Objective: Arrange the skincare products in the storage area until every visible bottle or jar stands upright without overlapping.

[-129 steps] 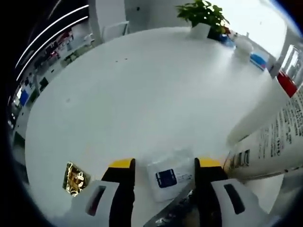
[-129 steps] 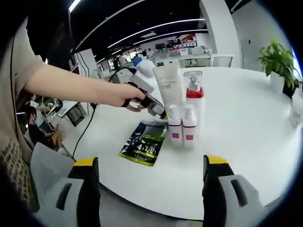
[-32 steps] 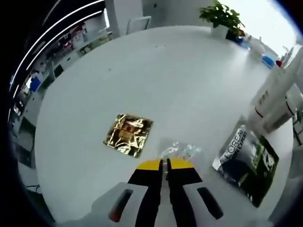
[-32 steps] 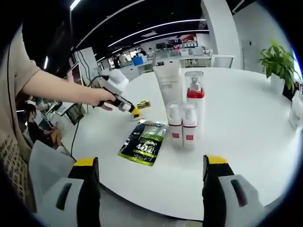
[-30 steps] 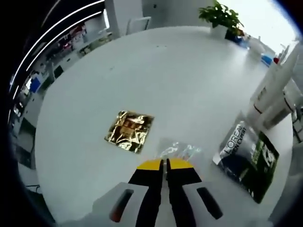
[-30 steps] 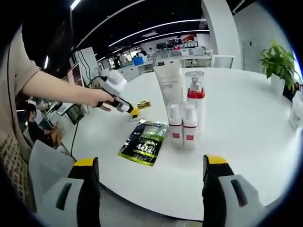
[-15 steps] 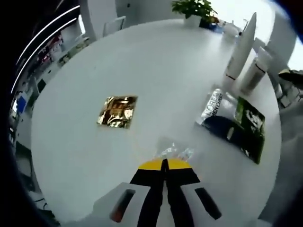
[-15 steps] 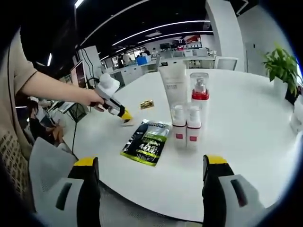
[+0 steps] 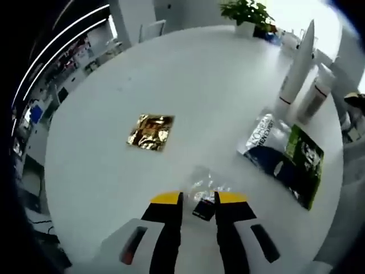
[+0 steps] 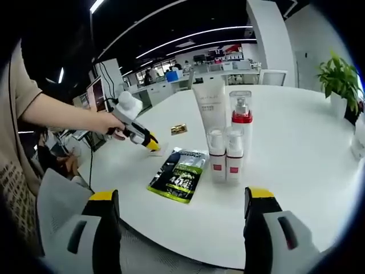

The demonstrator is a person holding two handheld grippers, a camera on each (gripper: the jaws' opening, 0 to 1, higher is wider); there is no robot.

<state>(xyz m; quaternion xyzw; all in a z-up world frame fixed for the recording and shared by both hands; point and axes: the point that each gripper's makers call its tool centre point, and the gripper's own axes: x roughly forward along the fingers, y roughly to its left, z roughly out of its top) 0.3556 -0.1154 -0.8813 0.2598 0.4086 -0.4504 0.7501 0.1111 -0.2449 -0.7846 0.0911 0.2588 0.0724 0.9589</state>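
Left gripper view: clear crinkly sachet with dark label between slightly parted fingers; right fingers spread.

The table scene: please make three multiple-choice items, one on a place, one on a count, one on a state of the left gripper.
1. Where does the gold foil sachet lie?
A. flat on the white table
B. on top of the dark green pouch
C. between the right gripper's jaws

2. How many small white bottles with red bands stand in front of the white tube?
A. one
B. two
C. four

3. The left gripper is
A. open, jaws either side of a small clear sachet
B. shut on the white tube
C. holding the pump bottle

Key: 1 A, foil rests on bare table; 2 B, a pair side by side; 3 A, a gap shows between the jaws.
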